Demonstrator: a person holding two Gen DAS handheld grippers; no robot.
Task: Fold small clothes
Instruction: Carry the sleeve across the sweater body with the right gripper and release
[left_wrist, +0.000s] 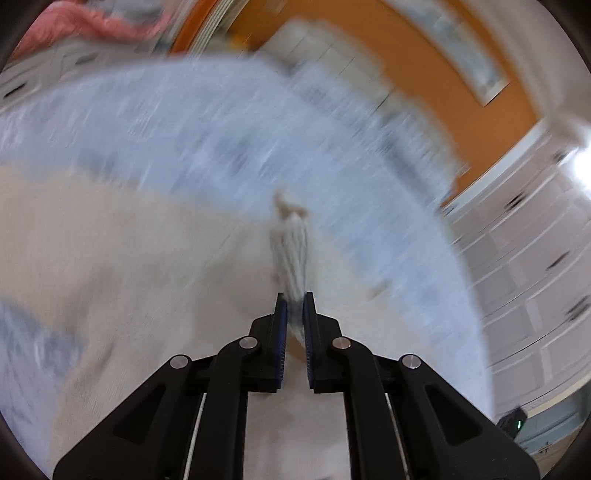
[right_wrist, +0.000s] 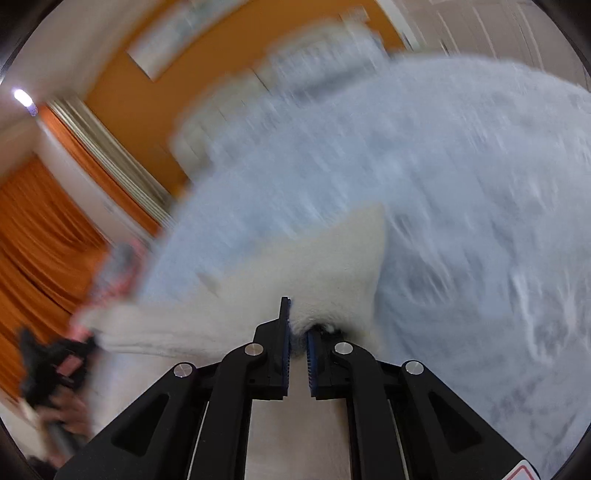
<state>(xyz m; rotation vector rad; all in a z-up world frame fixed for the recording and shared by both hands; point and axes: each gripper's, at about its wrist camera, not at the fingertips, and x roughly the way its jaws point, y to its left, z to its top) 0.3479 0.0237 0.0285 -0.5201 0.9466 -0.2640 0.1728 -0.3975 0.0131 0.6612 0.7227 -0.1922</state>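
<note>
Pinching hard, the left gripper (left_wrist: 294, 301) has its black jaws closed on a ribbed edge of the cream-white fleece garment (left_wrist: 110, 266), a narrow bunch of cloth standing up between the blue pads. Everything is smeared with motion blur, so fine detail is hard to read. The garment spreads out below and to the left of that gripper, lying over a pale blue textured bedspread (left_wrist: 207, 122) that fills the middle of the left wrist view.

Over on the other side, the right gripper (right_wrist: 297, 323) is clamped as well, its jaws together on a fold of the same garment (right_wrist: 325, 266), fluffy fabric squeezed between the pads. From there the cloth rises to a point against the bedspread (right_wrist: 461, 166) and stretches away to the left in a long band.

At the far left of the right wrist view, a person's hand (right_wrist: 68, 410) grips the other black tool, blurred. Behind it hang orange curtains (right_wrist: 40, 236), with an orange wall (right_wrist: 147, 96) beyond the bed. A pink crumpled cloth (left_wrist: 92, 22) sits at the top left of the left wrist view, and white panelled cabinets (left_wrist: 532, 266) run along its right side.
</note>
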